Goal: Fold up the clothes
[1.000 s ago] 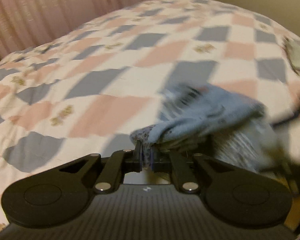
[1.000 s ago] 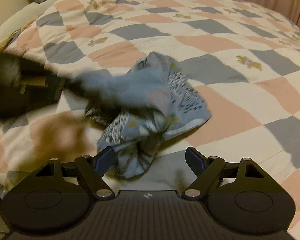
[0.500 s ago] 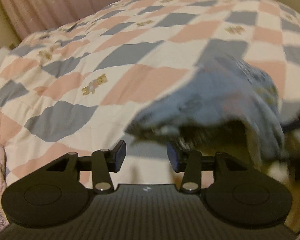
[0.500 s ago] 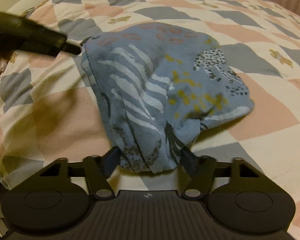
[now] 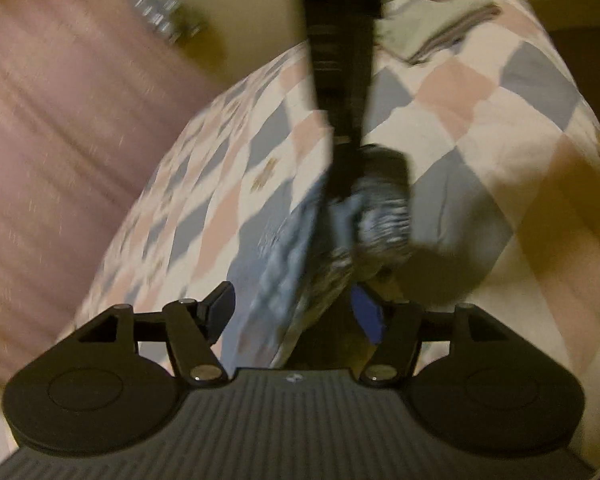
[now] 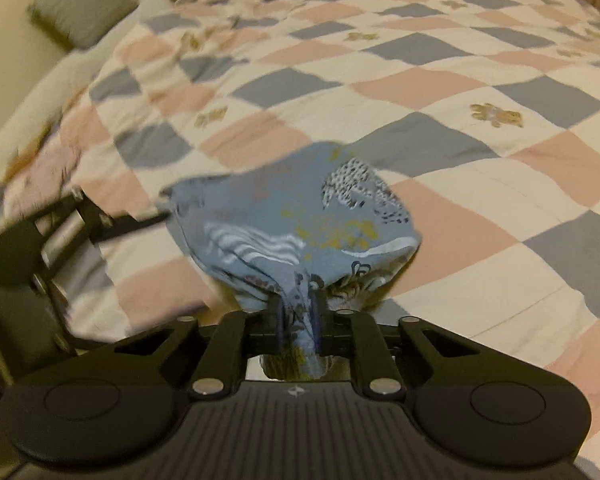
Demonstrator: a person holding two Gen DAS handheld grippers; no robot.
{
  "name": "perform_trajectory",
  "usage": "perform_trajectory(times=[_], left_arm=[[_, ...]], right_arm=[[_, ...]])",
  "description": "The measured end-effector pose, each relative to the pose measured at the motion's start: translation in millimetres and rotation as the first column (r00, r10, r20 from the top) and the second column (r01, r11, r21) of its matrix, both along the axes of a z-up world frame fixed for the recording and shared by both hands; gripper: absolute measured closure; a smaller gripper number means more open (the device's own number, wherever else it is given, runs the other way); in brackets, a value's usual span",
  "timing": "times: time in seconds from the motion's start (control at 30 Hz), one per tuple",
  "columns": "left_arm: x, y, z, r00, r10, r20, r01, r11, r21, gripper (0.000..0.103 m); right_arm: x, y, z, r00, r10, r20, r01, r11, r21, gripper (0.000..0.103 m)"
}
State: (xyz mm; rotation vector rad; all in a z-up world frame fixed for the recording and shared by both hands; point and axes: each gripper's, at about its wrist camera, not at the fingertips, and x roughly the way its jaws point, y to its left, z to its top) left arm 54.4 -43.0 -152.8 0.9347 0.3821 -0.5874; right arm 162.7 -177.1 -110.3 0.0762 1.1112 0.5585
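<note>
Two grippers are on one piece: a small blue printed garment (image 6: pixel 300 220) held up over the bed (image 6: pixel 440 92). My right gripper (image 6: pixel 298 328) has its jaws pinched tight on a bunched edge, which runs back between the pads toward the camera, so the cloth fans out ahead of and above that grip. My left gripper (image 5: pixel 294 312) has its jaws standing wide apart, with blurred cloth hanging in the gap between them but nothing clamped. From the left wrist view the garment stretches straight forward, away from those jaws, to the right gripper at its far end. I judge the next grasp turns on that near edge lying inside the left jaws' opening.
</note>
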Motion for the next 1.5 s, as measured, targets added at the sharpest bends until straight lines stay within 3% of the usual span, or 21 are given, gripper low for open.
perform_trajectory(times=[0.17, 0.2, 0.27, 0.3, 0.4, 0.43, 0.47, 0.57, 0.63, 0.67, 0.7, 0.83, 0.93, 1.03, 1.1, 1.17, 1.23, 1.27, 1.33, 1.4, 1.5], left_arm=[[9, -19, -14, 0.993, -0.103, 0.063, 0.097, 0.991, 0.089, 0.045], [15, -19, -15, 0.994, -0.092, 0.058, 0.087, 0.992, 0.087, 0.061], [35, -9, -6, 1.000, 0.014, -0.004, -0.014, 1.000, -0.002, 0.088], [45, -4, -1, 0.997, 0.064, -0.038, -0.066, 0.997, -0.044, 0.094], [75, 11, 12, 0.967, 0.205, -0.151, -0.228, 0.961, -0.158, 0.096], [85, 16, 17, 0.950, 0.247, -0.192, -0.283, 0.940, -0.191, 0.096], [97, 25, 21, 0.923, 0.300, -0.240, -0.354, 0.907, -0.228, 0.097], [139, 75, 29, 0.770, 0.480, -0.419, -0.621, 0.714, -0.323, 0.097], [157, 104, 31, 0.690, 0.534, -0.489, -0.714, 0.615, -0.335, 0.097], [165, 116, 32, 0.659, 0.549, -0.514, -0.743, 0.578, -0.336, 0.097], [170, 123, 34, 0.646, 0.555, -0.524, -0.756, 0.563, -0.335, 0.097], [179, 132, 35, 0.648, 0.545, -0.531, -0.748, 0.584, -0.314, 0.097], [179, 135, 31, 0.654, 0.528, -0.542, -0.736, 0.611, -0.292, 0.096], [181, 142, 25, 0.648, 0.539, -0.538, -0.740, 0.614, -0.276, 0.087], [182, 146, 21, 0.644, 0.549, -0.533, -0.743, 0.613, -0.267, 0.075], [180, 149, 21, 0.659, 0.546, -0.518, -0.729, 0.633, -0.260, 0.069], [173, 150, 23, 0.690, 0.536, -0.486, -0.696, 0.676, -0.243, 0.063], [169, 151, 24, 0.708, 0.530, -0.467, -0.676, 0.700, -0.231, 0.061], [155, 148, 25, 0.757, 0.514, -0.403, -0.619, 0.762, -0.189, 0.061], [140, 144, 25, 0.809, 0.481, -0.339, -0.548, 0.825, -0.137, 0.060], [119, 135, 21, 0.876, 0.414, -0.249, -0.442, 0.895, -0.066, 0.055]], right_arm=[[12, -6, 10, 1.000, -0.009, -0.023, 0.010, 0.998, 0.062, 0.099], [12, -7, 12, 1.000, -0.010, -0.029, 0.013, 0.997, 0.077, 0.099], [14, -10, 14, 0.999, -0.023, -0.038, 0.027, 0.995, 0.101, 0.099], [16, -13, 15, 0.998, -0.037, -0.042, 0.042, 0.992, 0.117, 0.098], [18, -26, 19, 0.993, -0.115, 0.005, 0.114, 0.986, 0.119, 0.078], [18, -30, 20, 0.990, -0.136, 0.038, 0.132, 0.987, 0.088, 0.068], [18, -32, 20, 0.986, -0.149, 0.074, 0.146, 0.988, 0.045, 0.064], [18, -37, 8, 0.985, -0.133, 0.109, 0.138, 0.990, -0.039, 0.064], [16, -36, -5, 0.988, -0.106, 0.113, 0.116, 0.990, -0.083, 0.063], [15, -33, -13, 0.990, -0.087, 0.111, 0.098, 0.990, -0.100, 0.061], [13, -29, -21, 0.992, -0.067, 0.109, 0.079, 0.991, -0.111, 0.060], [6, 4, -51, 0.991, 0.050, 0.121, -0.033, 0.990, -0.137, 0.047], [3, 34, -69, 0.980, 0.138, 0.146, -0.120, 0.985, -0.125, 0.047], [7, 65, -81, 0.958, 0.197, 0.209, -0.178, 0.978, -0.108, 0.047], [14, 84, -92, 0.945, 0.219, 0.241, -0.197, 0.974, -0.111, 0.047], [19, 99, -102, 0.935, 0.234, 0.268, -0.199, 0.968, -0.151, 0.047], [25, 111, -111, 0.929, 0.240, 0.282, -0.195, 0.964, -0.180, 0.051], [29, 110, -112, 0.938, 0.222, 0.266, -0.184, 0.970, -0.160, 0.064], [37, 103, -110, 0.959, 0.175, 0.221, -0.154, 0.982, -0.109, 0.077], [41, 92, -102, 0.972, 0.143, 0.188, -0.132, 0.989, -0.072, 0.080], [46, 76, -83, 0.980, 0.113, 0.165, -0.109, 0.993, -0.034, 0.084]])
